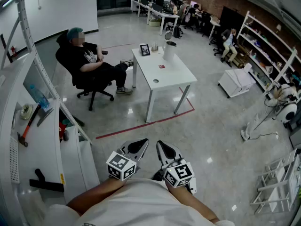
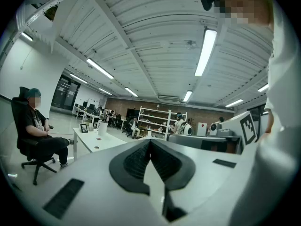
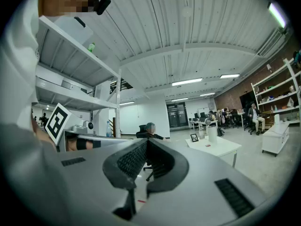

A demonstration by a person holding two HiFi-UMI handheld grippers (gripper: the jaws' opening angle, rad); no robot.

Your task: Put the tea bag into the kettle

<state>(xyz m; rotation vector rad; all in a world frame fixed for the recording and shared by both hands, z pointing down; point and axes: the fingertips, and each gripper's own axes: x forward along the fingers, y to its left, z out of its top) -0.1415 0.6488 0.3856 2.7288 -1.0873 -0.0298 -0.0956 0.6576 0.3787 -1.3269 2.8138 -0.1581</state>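
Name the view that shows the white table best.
Head view: it looks down on the whole table, top and legs. The left gripper view and right gripper view show it small, far off and nearly edge-on.

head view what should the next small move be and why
Probably step toward the distant white table: the left gripper and right gripper hang shut and empty near the body, while the kettle and a small red item, perhaps the tea bag, sit there.
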